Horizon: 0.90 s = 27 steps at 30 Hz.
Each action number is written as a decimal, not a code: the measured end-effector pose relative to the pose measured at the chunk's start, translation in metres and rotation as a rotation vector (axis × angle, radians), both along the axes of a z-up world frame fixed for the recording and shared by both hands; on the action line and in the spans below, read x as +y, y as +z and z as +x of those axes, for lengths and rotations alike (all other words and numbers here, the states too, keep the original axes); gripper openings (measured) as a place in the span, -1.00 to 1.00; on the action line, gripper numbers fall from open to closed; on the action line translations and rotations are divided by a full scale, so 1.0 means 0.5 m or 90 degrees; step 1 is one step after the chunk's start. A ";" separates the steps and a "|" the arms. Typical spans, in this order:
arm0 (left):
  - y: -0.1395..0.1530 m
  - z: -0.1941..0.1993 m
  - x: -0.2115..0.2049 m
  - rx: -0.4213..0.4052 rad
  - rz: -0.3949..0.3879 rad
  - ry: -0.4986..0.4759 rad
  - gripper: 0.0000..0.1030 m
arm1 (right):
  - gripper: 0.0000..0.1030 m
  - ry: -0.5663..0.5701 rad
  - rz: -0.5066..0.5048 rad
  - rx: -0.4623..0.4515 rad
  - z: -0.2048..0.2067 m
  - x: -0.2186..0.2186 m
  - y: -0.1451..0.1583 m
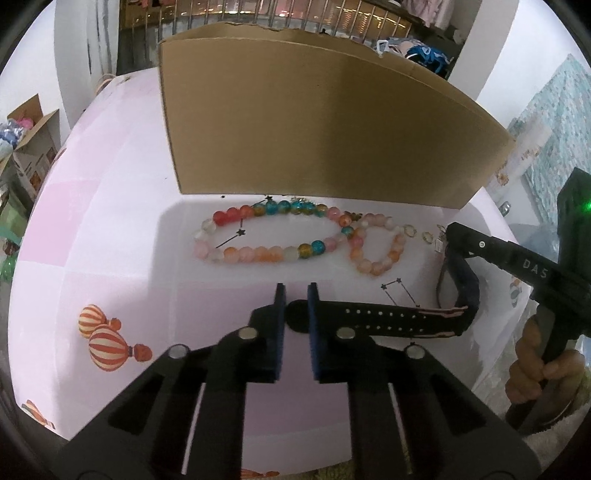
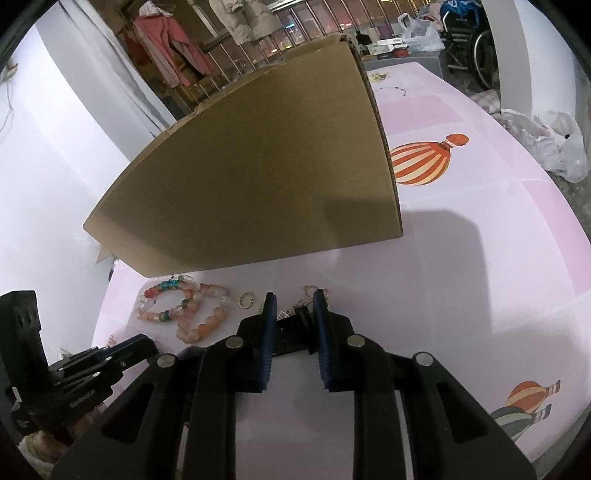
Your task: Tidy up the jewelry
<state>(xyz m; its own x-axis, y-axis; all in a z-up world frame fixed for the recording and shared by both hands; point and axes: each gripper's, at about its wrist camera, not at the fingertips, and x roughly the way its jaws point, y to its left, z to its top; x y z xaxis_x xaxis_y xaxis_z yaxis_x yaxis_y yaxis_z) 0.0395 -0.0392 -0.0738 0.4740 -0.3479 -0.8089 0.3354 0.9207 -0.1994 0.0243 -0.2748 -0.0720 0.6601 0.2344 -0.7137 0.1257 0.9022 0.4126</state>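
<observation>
The left gripper (image 1: pixel 296 314) has its fingers (image 1: pixel 279 325) pinching the free tip of a black watch (image 1: pixel 388 321). The strap, punched with a row of holes and edged in pink, has its long axis running straight across the near part of the bench (image 1: pixel 110 240), from the left gripper toward the right-hand edge. There it bends upward in a loop to the right gripper (image 2: pixel 295 314), whose fingers are pinching the other end. In the right wrist view a dark, blocky part of the watch sits between those fingers. A hand (image 1: pixel 535 369) grips the right tool's handle near the bench's right edge.

The bench is covered in a pale pink cloth printed with striped balloons (image 1: pixel 107 347).

Just beyond the watch, toward the middle of the bench, lies a long bead necklace (image 1: pixel 258 254) in pink, orange, red and teal. A smaller bead bracelet (image 1: pixel 380 266) touches its right end. Small gold rings (image 1: pixel 410 230) lie just beside that, toward the right edge.

Behind the beads stands a cardboard box (image 1: pixel 314 122), its plain brown wall facing both cameras; what is inside cannot be seen.

Past the bench's left edge an open carton (image 1: pixel 33 147) holds coloured items too blurred to name. Farther off are a metal railing (image 1: pixel 258 14), hanging clothes (image 2: pixel 166 44) and white plastic bags (image 2: pixel 561 147).
</observation>
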 end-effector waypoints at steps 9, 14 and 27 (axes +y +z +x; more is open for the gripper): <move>0.015 -0.009 0.018 -0.011 -0.036 0.014 -1.00 | -0.77 -0.003 -0.004 -0.006 -0.016 0.001 0.013; 0.039 -0.021 0.020 -0.038 -0.052 0.004 -1.00 | -0.82 -0.011 -0.008 -0.013 -0.031 -0.003 0.026; 0.022 -0.019 0.045 -0.030 -0.042 0.033 -1.00 | -0.86 -0.025 -0.015 0.002 -0.044 -0.007 0.023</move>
